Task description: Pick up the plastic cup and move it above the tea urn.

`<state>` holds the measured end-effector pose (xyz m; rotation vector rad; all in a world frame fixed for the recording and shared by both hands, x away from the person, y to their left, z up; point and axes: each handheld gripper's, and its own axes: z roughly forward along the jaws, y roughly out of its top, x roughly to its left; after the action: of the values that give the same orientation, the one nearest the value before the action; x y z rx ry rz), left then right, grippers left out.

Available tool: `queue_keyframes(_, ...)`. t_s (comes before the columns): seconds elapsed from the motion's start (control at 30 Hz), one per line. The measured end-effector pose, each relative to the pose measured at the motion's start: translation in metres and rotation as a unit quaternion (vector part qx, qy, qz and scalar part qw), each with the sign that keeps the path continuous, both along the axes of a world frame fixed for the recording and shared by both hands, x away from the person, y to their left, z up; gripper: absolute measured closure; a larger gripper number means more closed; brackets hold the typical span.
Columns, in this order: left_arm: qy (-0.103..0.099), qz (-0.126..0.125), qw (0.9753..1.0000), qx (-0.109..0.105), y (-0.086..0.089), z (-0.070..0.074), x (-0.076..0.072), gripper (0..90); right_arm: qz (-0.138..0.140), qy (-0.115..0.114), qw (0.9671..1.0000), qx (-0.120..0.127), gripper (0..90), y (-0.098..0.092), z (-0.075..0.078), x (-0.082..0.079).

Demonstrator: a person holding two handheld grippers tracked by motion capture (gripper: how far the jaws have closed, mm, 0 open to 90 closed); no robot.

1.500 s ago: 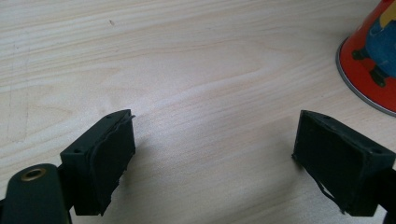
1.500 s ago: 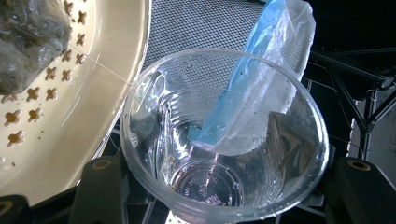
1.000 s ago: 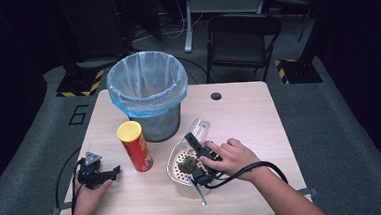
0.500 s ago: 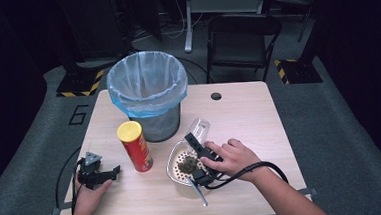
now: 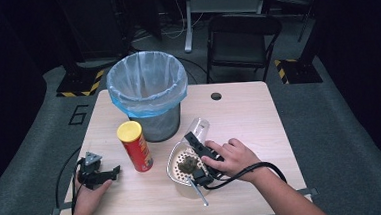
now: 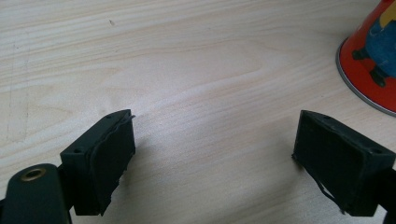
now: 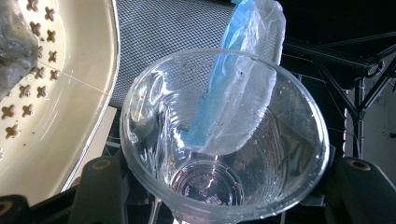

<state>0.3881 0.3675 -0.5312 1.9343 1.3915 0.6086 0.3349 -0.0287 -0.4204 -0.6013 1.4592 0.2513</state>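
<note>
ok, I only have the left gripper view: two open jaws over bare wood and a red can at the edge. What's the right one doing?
Observer: The right gripper holds a clear plastic cup, jaws on either side of its wall.
Operator: Anything in the cup?
Observer: It looks empty in the right gripper view; the moulded base shows through.
Operator: Where's the bin?
Observer: A mesh bin with a blue liner stands at the table's far side, just beyond the cup.
Operator: Anything else near that hand?
Observer: A perforated strainer with a dark clump in it lies right beside the gripper.
</note>
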Motion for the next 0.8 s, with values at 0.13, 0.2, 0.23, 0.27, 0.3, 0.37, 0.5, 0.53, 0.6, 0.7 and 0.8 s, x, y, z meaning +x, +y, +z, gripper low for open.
queue_keyframes(0.13,0.004,-0.002,1.0000,0.002,0.0003,0.0006,-0.0002,12.1,0.001,0.004,1.0000,0.004,37.2,-0.0002,-0.0010,-0.0004)
queue_keyframes(0.2,0.000,0.000,1.0000,0.000,0.0000,0.0000,0.0000,12.1,0.003,0.003,1.0000,0.003,37.2,0.0000,-0.0012,-0.0006)
queue_keyframes(0.23,0.000,0.000,1.0000,0.000,0.0000,0.0000,0.0000,12.1,0.003,0.003,1.0000,0.003,37.2,0.0000,-0.0012,-0.0006)
queue_keyframes(0.27,0.002,0.000,1.0000,0.001,0.0001,0.0003,-0.0001,12.1,0.001,0.006,0.9999,0.009,37.2,-0.0002,-0.0015,-0.0009)
queue_keyframes(0.3,0.002,0.000,1.0000,0.001,0.0001,0.0003,-0.0001,12.1,0.001,0.006,0.9999,0.009,37.2,-0.0002,-0.0015,-0.0009)
queue_keyframes(0.37,0.003,-0.001,1.0000,0.001,0.0002,0.0004,-0.0001,12.1,0.003,0.013,0.9998,0.011,37.2,0.0003,-0.0012,-0.0007)
queue_keyframes(0.5,0.001,0.000,1.0000,0.001,0.0001,0.0002,-0.0001,12.1,0.004,0.018,0.9997,0.017,37.2,0.0003,-0.0009,-0.0007)
queue_keyframes(0.53,0.004,-0.001,1.0000,0.002,0.0003,0.0006,-0.0002,12.1,0.004,0.015,0.9997,0.016,37.2,0.0004,-0.0007,-0.0006)
queue_keyframes(0.6,0.002,-0.001,1.0000,0.001,0.0001,0.0004,-0.0001,12.1,0.004,0.014,0.9998,0.016,37.2,0.0004,-0.0004,-0.0005)
queue_keyframes(0.7,0.002,0.000,1.0000,0.001,0.0001,0.0003,-0.0001,12.1,0.008,0.011,0.9999,0.007,37.2,0.0013,0.0014,-0.0004)
queue_keyframes(0.8,0.001,0.000,1.0000,0.001,0.0000,0.0002,-0.0001,12.1,0.001,0.027,0.9991,0.034,37.1,-0.0002,-0.0004,-0.0007)
